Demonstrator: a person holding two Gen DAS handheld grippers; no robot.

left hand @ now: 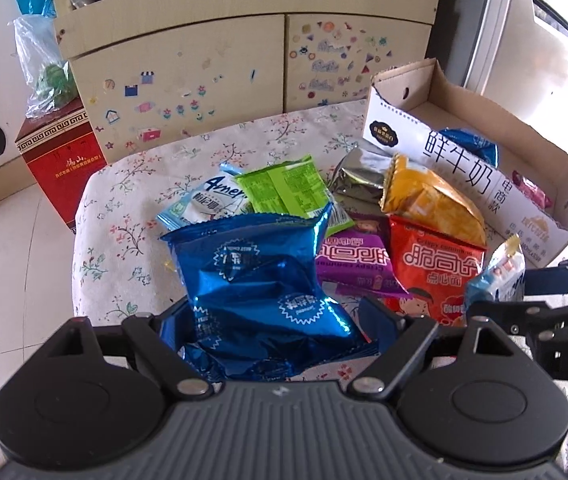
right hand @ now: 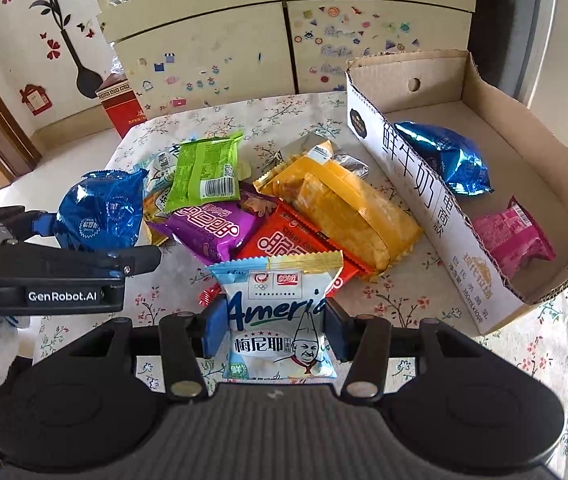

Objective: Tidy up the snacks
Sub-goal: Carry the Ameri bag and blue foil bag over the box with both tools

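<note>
Left gripper [left hand: 268,320] had its fingers [left hand: 380,330] clamped on a shiny blue packet [left hand: 252,280], squeezed at the lower half, packet lifted clear of the tabletop [left hand: 124,216]. Right gripper [right hand: 270,326] had its fingers [right hand: 214,330] clamped on a white-and-light-blue packet [right hand: 280,320] with a chef printed on it, pads on both side edges, packet upright between them.

Ahead of the right fingers sat the loose pile on the flowered tabletop: red packet [right hand: 288,242] just beyond the held one, purple packet [right hand: 212,228] to its left, big yellow packet [right hand: 344,208] to its right and overlapping the red, green packet [right hand: 204,172] further back, silver packet [right hand: 324,152] behind the yellow.

Cardboard box [right hand: 416,192] stood to the right of the right fingers, open top, touching the yellow packet's edge or very near it. Inside the box: another blue packet [right hand: 448,160] at the far part and a pink packet [right hand: 512,236] nearer the front, well apart from each other.

From the right wrist view the left gripper was to the left of the right fingers, its blue packet beside the pile's left edge
</note>
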